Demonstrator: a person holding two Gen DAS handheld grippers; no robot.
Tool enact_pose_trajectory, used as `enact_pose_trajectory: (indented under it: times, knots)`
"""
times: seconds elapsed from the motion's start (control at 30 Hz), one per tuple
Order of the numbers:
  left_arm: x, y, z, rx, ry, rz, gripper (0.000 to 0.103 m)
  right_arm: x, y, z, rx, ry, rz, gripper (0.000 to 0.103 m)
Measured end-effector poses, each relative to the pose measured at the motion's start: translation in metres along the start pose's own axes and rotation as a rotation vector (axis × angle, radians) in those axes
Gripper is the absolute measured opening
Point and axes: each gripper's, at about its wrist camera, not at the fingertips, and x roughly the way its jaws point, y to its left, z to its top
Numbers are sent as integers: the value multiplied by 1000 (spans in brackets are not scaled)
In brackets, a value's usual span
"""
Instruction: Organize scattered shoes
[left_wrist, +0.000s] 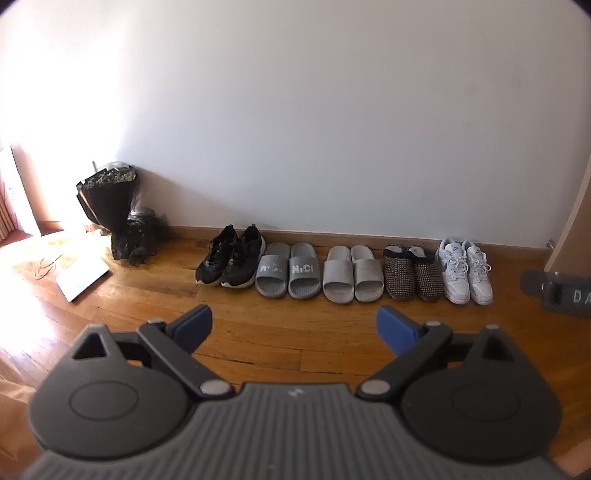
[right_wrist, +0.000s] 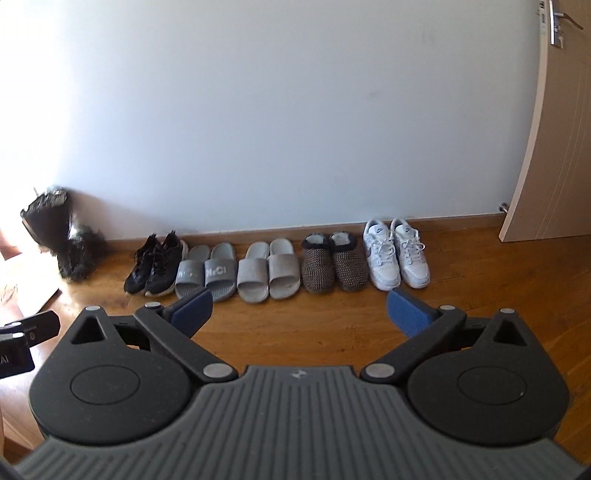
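Nearest the lens, left claw (left_wrist: 294, 328): ribbed grey body, black arms, blue pads spread wide apart, nothing btwn them. Right claw (right_wrist: 299, 312) same build, also wide apart & empty; no shoe held by either. Both hang over bare wooden plank floor (left_wrist: 295, 354), warm brown, glossy, well back from the shoes. Task looks basically done, as far as the views show: five pairs sit toes-out in one row along the white wall (left_wrist: 314, 129), heels near the skirting. L to R: black lace-up mesh trainers w/ white soles (left_wrist: 232, 256), angled a bit and touching each other; grey moulded rubber slides w/ white lettering (left_wrist: 289, 270); plain pale-grey rubber slides (left_wrist: 352, 274); brown-and-cream woven check slippers w/ dark fuzzy collars (left_wrist: 413, 272); white leather lace-up sneakers w/ grey side logo (left_wrist: 464, 271). No stray shoe seen on the floor. Left to do, prob. only straightening the black pair. Off to the left, a black wrapped bouquet (left_wrist: 118, 218) leans at the wall, flat white board (left_wrist: 83, 278) beside it; pale door (right_wrist: 554, 147) at right.
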Motion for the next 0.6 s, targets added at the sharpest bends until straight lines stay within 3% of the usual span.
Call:
enact_pose_trajectory:
  times: [0.2,0.6]
  knots:
    - [3,-9,6,21,-4,-48,96,-6,12,-9,16,-17,-19,102]
    - [6,-9,8,13,-4,-34,96,11,22,-14,-10,19,3,102]
